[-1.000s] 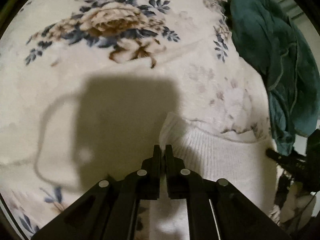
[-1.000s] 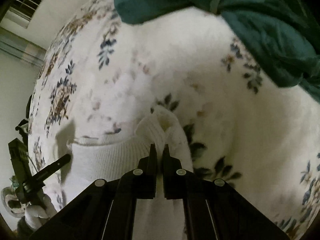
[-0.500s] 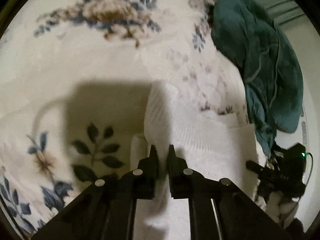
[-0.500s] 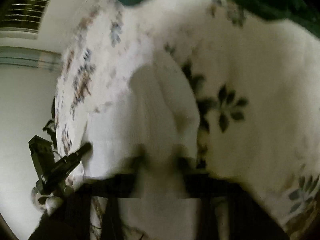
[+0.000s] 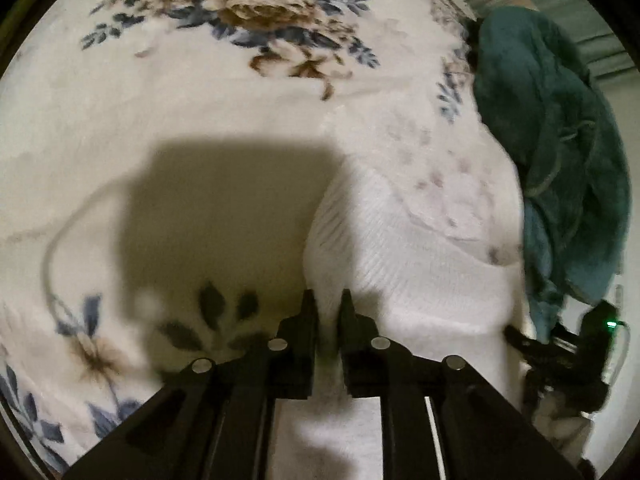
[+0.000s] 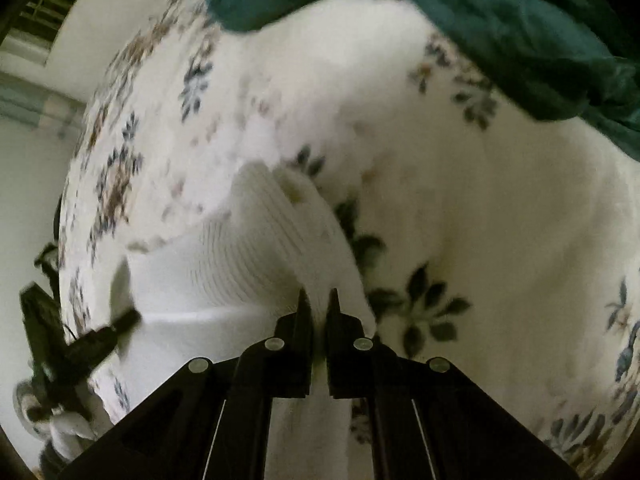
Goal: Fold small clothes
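A small white ribbed knit garment (image 5: 408,264) lies on a floral blanket (image 5: 200,120). My left gripper (image 5: 327,300) is shut on its left edge, with cloth pinched between the fingers. In the right wrist view the same garment (image 6: 248,264) stretches to the left, and my right gripper (image 6: 317,298) is shut on its right edge. The cloth rises in a fold ahead of each gripper. The other gripper shows at the side of each view: the right one (image 5: 560,344) and the left one (image 6: 80,344).
A dark green garment (image 5: 560,152) is heaped on the blanket beyond the white one; it also fills the top of the right wrist view (image 6: 500,20). A wall and window blinds (image 6: 44,12) stand past the bed's left edge.
Both grippers have stayed shut on the garment and pulled it back, then forward again. The held edges have lifted, so the cloth stands up in a taller fold.
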The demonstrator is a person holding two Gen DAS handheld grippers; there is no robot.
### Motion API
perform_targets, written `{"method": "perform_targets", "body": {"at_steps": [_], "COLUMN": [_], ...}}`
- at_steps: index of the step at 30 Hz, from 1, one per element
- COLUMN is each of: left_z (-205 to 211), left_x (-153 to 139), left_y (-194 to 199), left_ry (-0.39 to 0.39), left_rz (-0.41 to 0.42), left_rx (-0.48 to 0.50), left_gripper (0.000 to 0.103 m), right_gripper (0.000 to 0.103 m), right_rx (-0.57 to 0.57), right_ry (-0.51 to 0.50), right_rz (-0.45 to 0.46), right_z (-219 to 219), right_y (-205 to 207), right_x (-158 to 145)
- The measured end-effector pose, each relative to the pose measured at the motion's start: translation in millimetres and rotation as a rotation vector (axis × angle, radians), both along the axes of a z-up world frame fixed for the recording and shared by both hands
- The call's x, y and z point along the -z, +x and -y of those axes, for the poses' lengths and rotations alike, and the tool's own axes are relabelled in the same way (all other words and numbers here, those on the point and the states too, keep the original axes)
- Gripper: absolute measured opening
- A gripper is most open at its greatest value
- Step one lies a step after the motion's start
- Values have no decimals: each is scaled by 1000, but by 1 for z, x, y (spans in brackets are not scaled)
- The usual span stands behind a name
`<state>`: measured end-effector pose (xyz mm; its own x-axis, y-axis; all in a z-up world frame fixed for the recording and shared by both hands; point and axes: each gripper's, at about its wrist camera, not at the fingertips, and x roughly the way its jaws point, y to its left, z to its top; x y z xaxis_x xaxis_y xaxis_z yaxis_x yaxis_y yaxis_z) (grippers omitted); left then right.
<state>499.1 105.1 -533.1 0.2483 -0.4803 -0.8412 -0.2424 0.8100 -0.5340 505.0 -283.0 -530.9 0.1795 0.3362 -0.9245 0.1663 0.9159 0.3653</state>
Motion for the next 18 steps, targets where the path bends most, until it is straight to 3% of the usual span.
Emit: {"method": "perform_targets", "body": {"at_steps": [2, 3, 4, 5, 6, 8, 10, 12, 15, 18], "left_z": [-8, -13, -18, -22, -28, -36, -36, -28, -9, 12], "left_x": [-6, -9, -12, -14, -14, -13, -5, 7, 23, 30], "left_y": [-7, -13, -19, -25, -32, -46, -58, -62, -62, -58], "left_ry": [-64, -85, -96, -111, -145, -226, -293, -320, -356, -329], "left_rz": [1, 12, 17, 21, 29, 33, 24, 0, -30, -41], "left_rx": [-7, -5, -9, -19, -33, -56, -59, -37, 18, 93], "left_gripper": [36, 45, 64, 69, 69, 69, 69, 69, 69, 69], "right_gripper": [7, 15, 32, 43, 59, 69, 86, 89, 89, 89], "right_rx": [-15, -23, -26, -24, -17, 6, 21, 24, 11, -2], "right_ry": [26, 65, 82, 104, 129, 215, 276, 368, 409, 482], "right_rz": [3, 2, -4, -13, -10, 9, -5, -42, -105, -153], "right_z": [0, 3, 5, 11, 16, 30, 37, 42, 32, 19], "right_y": [-3, -5, -7, -10, -14, -26, -39, -55, -70, -77], "right_x": [-4, -7, -8, -10, -12, -16, -13, 0, 24, 52]}}
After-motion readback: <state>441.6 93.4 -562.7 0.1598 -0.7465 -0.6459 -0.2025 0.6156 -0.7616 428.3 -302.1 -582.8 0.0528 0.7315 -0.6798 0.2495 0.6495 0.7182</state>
